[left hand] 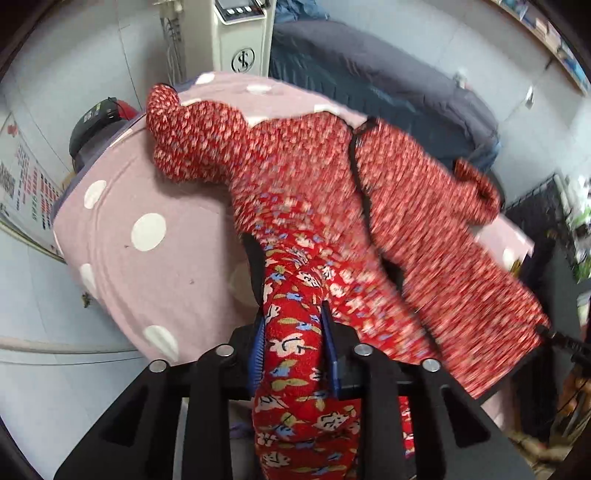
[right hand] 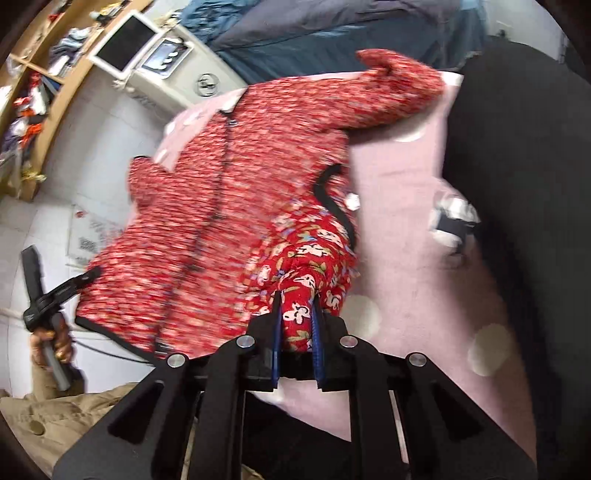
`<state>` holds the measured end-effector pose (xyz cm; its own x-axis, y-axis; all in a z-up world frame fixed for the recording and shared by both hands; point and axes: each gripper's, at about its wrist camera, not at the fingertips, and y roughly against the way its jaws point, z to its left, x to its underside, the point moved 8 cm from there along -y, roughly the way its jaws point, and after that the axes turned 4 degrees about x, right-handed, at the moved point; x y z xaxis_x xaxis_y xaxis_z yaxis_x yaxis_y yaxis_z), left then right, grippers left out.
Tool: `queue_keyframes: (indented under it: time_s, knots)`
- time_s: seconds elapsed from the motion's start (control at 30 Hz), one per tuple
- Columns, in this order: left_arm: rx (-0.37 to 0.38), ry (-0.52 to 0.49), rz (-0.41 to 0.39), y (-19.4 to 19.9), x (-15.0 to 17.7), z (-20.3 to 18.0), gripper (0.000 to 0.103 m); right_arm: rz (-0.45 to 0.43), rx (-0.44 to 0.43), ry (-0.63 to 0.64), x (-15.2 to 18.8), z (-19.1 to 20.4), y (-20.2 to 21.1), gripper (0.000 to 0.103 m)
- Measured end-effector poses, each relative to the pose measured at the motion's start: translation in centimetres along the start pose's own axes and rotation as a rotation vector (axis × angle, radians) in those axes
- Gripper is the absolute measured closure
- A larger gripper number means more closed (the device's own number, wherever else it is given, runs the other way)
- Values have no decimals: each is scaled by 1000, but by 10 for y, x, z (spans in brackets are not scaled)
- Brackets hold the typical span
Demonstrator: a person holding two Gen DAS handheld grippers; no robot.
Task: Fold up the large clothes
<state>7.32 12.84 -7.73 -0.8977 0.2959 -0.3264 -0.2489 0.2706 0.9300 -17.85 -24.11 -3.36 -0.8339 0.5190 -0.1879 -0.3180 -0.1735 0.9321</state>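
Note:
A red floral padded jacket [left hand: 303, 177] with black trim lies spread over a pink polka-dot table cover [left hand: 147, 258], sleeves out to both sides. My left gripper [left hand: 293, 314] is shut on a bunched fold of the jacket's hem. My right gripper [right hand: 297, 299] is shut on another bunched part of the jacket [right hand: 229, 206], lifted a little off the pink cover [right hand: 406, 258]. The left gripper also shows at the left edge of the right wrist view [right hand: 88, 275], at the jacket's corner. The jacket is motion-blurred in both views.
A white machine [left hand: 240, 33] stands behind the table, next to a dark blue-grey bedding pile [left hand: 388, 85]. A black wire rack [left hand: 546, 221] is at the right. Wooden shelves [right hand: 44, 74] with clutter are at far left. A dark mass [right hand: 517, 184] borders the table's right.

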Motion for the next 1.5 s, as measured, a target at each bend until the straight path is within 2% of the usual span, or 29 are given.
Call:
queue_keyframes:
  time_s: [0.03,0.07,0.1,0.13,0.17,0.23,0.33,0.4,0.47,0.57,0.63,0.73,0.8,0.87,0.9,0.97,1.1,1.33,1.4,1.5]
  knots:
    - [-57,-52,63,-15,12,3,58,63,107,6,9,-15,-16,61]
    - [-131,-94,121,-32,27,8,51,109,184,8,18,-23,-25,39]
    - [-163,-106,156,-47,39,11,48,139,274,14,24,-32,-33,36]
    - [-161,-102,190,-56,50,13,47,139,312,25,29,-34,-35,36]
    - [-151,-79,241,-69,65,15,45,138,299,26,33,-31,-39,36]
    - [-157,-15,271,-78,76,22,43,151,251,-1,37,-25,-45,36]
    - [-145,41,220,-73,66,22,34,142,229,16,33,-8,-61,35]
    - [-117,40,163,-65,50,13,22,134,224,54,27,4,-67,35]
    - [-90,5,113,-61,35,-4,21,116,202,91,14,23,-83,35]
    - [-78,-88,108,-83,18,-40,20,103,162,163,5,49,-94,35]
    - [-93,-177,130,-98,25,-60,20,131,160,242,5,70,-118,35]
    - [-106,-289,192,-134,42,-86,20,189,228,347,13,81,-150,35]
    - [-156,-354,228,-160,53,-92,20,250,306,425,25,80,-180,35]
    - [-200,-426,304,-193,72,-93,18,316,368,454,38,70,-205,34]
    - [-218,-431,330,-203,78,-90,13,336,382,455,42,65,-215,23]
    - [-236,-408,308,-214,80,-84,5,308,378,457,42,64,-223,15]
    - [-204,-365,308,-220,77,-80,5,350,392,454,38,64,-226,13]
    - [-211,-327,361,-226,60,-81,5,418,410,437,28,72,-244,10]
    - [-190,-308,344,-216,52,-83,7,401,404,418,25,75,-247,8]
    - [-126,-263,276,-194,34,-87,7,376,407,406,22,73,-247,6]
